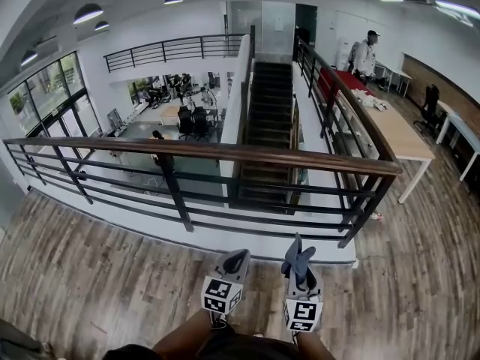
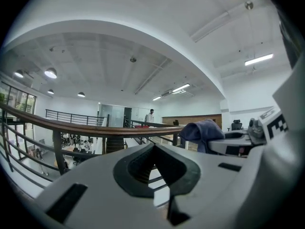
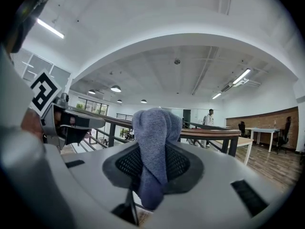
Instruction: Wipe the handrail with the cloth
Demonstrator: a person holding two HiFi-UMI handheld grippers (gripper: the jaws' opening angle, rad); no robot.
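- Location: an upper gallery with a wood-plank floor point(image 1: 90, 276), overlooking an office level below. A dark staircase point(image 1: 266, 111) descends at 12 o'clock. A long table point(image 1: 397, 133) stands at 2 o'clock, and a person in a white top point(image 1: 366, 51) stands beyond it at 1 o'clock.
- Handrail point(image 1: 225, 152): a wooden top rail on dark metal bars. It crosses the head view from 9 o'clock to 3 o'clock, ahead of both my grippers and apart from them.
- Left gripper point(image 1: 234, 261): low in the head view at about 6 o'clock, pointing towards the rail. Its own view shows my fingers brought together with nothing between them.
- Right gripper point(image 1: 300, 272): just beside the left one, on its 3 o'clock side. My fingers are clamped on the cloth.
- Cloth point(image 3: 155, 142): blue-grey and bunched. It stands up above the fingertips and hangs down between the pads. It is not touching the handrail.
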